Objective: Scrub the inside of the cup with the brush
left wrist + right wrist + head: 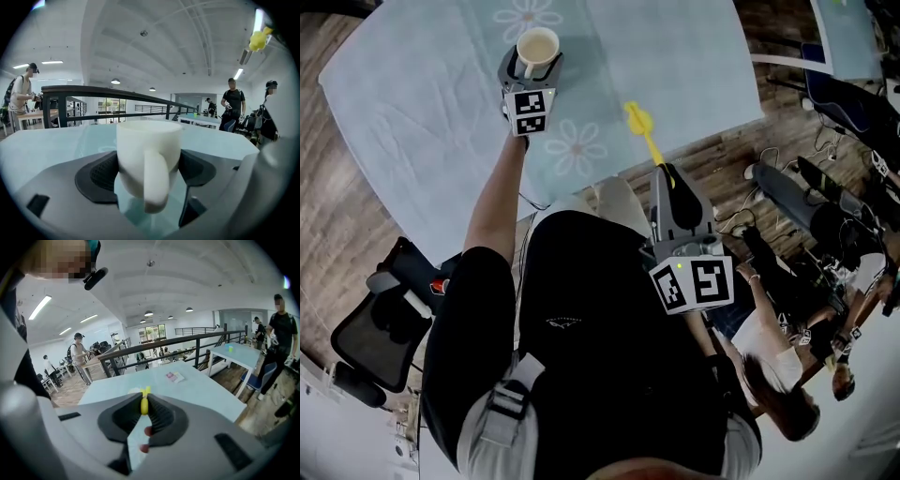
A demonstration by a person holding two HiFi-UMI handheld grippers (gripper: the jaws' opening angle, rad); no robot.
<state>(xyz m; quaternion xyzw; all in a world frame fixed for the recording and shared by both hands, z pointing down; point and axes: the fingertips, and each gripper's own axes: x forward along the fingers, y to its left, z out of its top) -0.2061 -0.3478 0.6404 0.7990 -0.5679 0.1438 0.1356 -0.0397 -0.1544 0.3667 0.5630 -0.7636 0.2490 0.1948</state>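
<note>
My left gripper (531,75) clasps the white cup (537,45) at 11 o'clock; my right gripper (672,183), 4 o'clock of it, clenches the yellow brush (643,127).

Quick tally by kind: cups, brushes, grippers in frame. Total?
Cups: 1, the white cup, clamped in the left gripper
Brushes: 1, the yellow brush, clamped in the right gripper
Grippers: 2
Total: 4
</note>
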